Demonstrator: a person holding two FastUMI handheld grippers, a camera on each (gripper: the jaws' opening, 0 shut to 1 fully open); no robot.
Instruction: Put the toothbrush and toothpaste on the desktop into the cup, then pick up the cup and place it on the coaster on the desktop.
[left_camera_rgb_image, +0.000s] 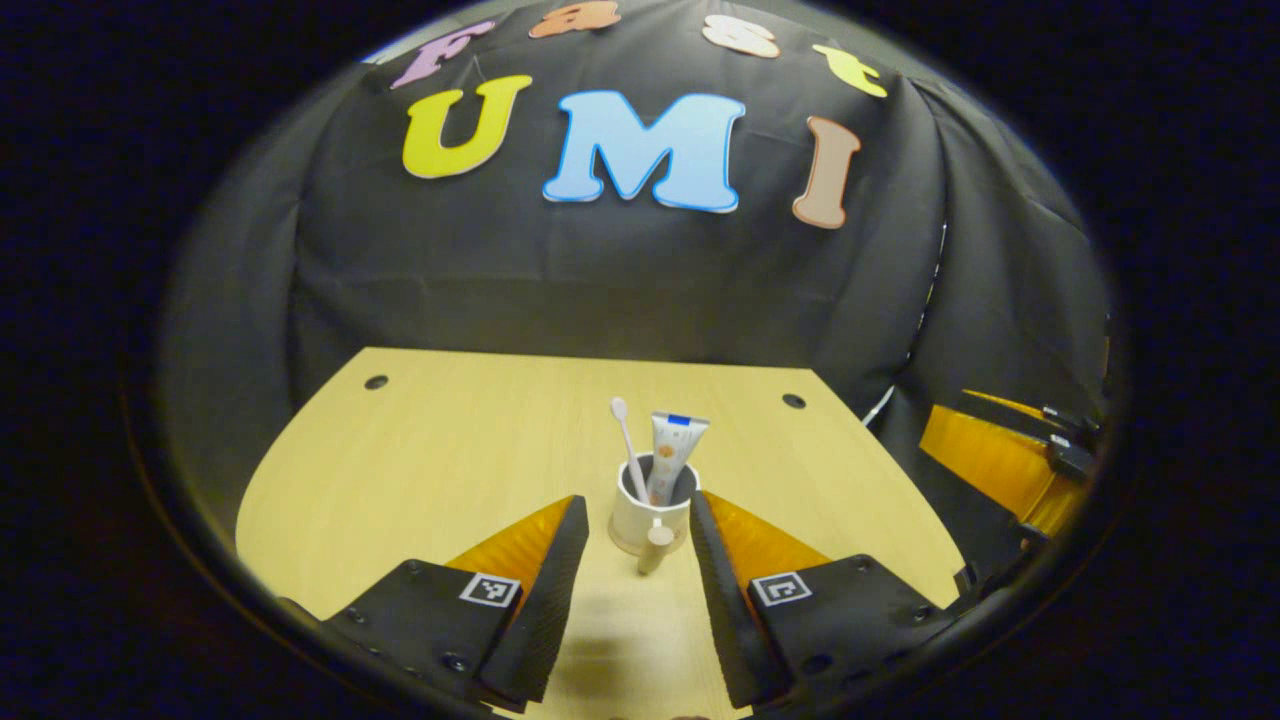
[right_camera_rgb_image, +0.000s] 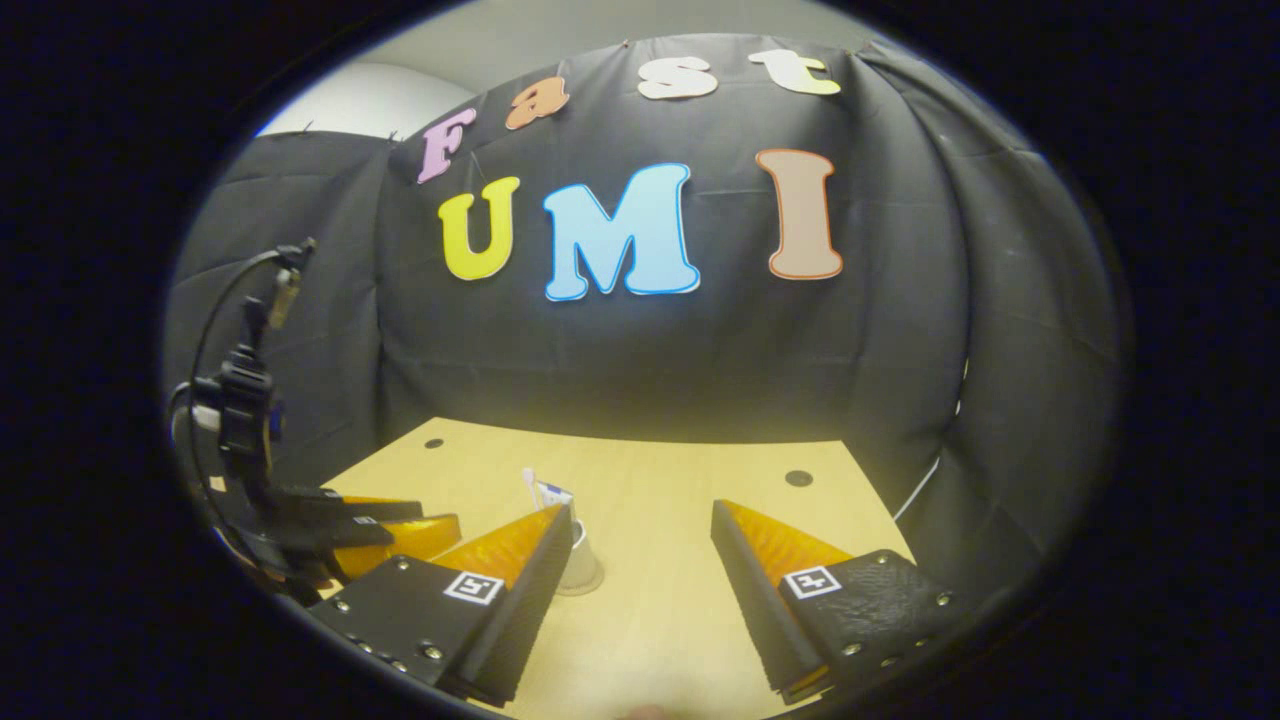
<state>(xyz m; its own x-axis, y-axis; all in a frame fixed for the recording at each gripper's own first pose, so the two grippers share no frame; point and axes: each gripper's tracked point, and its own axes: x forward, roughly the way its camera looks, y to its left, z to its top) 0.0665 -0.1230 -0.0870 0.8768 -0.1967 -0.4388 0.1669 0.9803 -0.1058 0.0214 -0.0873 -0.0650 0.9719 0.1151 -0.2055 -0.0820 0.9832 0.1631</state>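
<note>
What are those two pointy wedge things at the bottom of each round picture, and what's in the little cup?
Those wedges are the two fingers of a grabbing tool. A person holds one tool in each hand, and each has a camera looking out along its own fingers.

The left gripper view shows the left tool, open, with the cup standing on the wooden table between its fingertips, not squeezed. In the cup stand a toothbrush and a toothpaste tube.

The right gripper view shows the right tool, open and holding nothing. The same cup peeks out beside one finger, and the other tool is at the far left of that picture.

I can't tell whether a coaster lies under the cup.
</note>
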